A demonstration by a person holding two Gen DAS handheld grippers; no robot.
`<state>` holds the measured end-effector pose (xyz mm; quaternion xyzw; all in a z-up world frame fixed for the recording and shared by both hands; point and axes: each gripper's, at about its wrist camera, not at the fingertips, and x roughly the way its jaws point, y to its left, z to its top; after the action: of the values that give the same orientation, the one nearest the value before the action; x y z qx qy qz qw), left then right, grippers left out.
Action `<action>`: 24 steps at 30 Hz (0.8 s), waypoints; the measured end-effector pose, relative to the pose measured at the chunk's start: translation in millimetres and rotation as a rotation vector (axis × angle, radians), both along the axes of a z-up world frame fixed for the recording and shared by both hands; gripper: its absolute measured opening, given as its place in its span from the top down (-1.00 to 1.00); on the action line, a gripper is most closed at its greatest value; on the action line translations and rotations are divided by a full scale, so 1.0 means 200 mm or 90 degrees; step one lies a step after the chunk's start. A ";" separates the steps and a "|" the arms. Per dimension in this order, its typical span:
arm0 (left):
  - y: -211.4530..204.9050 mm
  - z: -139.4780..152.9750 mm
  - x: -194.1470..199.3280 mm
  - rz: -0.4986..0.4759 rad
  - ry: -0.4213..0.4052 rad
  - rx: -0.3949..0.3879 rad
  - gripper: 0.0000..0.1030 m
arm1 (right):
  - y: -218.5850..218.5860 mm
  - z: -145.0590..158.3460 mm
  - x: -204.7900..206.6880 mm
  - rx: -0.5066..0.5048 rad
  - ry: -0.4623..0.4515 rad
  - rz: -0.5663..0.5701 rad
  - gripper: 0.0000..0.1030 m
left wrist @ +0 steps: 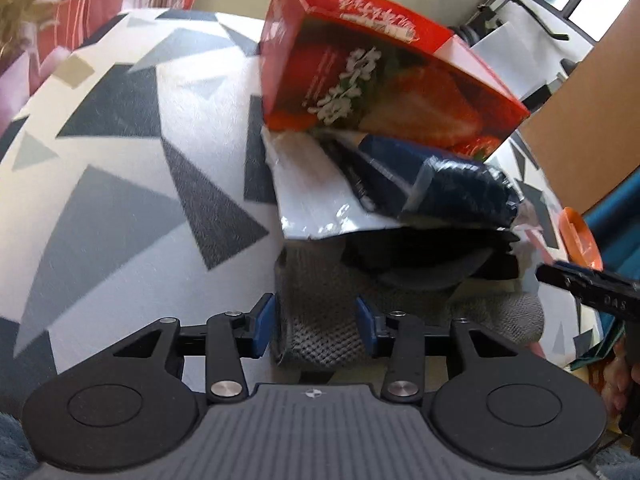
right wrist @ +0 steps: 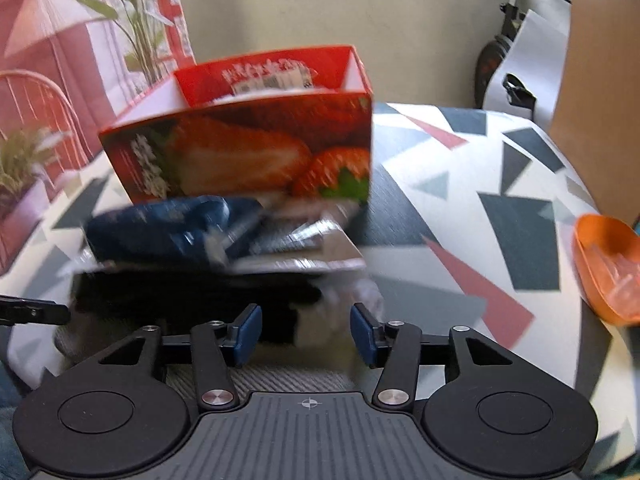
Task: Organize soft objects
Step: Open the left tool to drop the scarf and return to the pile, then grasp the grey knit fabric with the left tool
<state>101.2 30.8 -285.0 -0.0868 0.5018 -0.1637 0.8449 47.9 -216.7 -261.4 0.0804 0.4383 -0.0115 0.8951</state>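
A pile of soft things lies on the patterned tablecloth (left wrist: pixel 120 184) in front of an open red strawberry box (left wrist: pixel 380 72). The pile holds a dark blue item in a clear plastic packet (left wrist: pixel 440 184), a black piece (left wrist: pixel 420 248) and a grey knitted cloth (left wrist: pixel 320 320). My left gripper (left wrist: pixel 315 328) is open, and the knitted cloth's left end lies between its blue pads. In the blurred right wrist view, my right gripper (right wrist: pixel 306 332) is open at the pile's right end, with black and white fabric (right wrist: pixel 320 316) between its pads. Behind it are the box (right wrist: pixel 248 148) and the blue packet (right wrist: pixel 160 228).
An orange plastic scoop (right wrist: pixel 608 268) lies at the table's right edge, also seen as the orange scoop (left wrist: pixel 580 236) in the left wrist view. A brown cardboard panel (left wrist: pixel 580 100) stands at the right. Potted plants (right wrist: pixel 24 168) and a red curtain are beyond the table's left side.
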 end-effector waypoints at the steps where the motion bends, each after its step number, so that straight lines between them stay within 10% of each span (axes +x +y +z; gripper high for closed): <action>1: 0.00 -0.01 0.00 0.004 0.007 0.000 0.11 | 0.00 -0.02 -0.01 0.000 0.012 -0.003 0.06; 12: -0.03 -0.08 0.01 -0.026 0.024 -0.012 -0.16 | 0.00 -0.18 -0.03 0.034 0.090 -0.018 -0.11; 24: -0.04 -0.08 0.00 -0.014 0.017 0.005 0.02 | 0.02 -0.22 -0.01 0.041 0.091 -0.009 0.01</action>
<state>101.7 22.1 -300.6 -0.0802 0.5144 -0.1701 0.8367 45.1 -213.3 -305.7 0.1111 0.5010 -0.0091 0.8583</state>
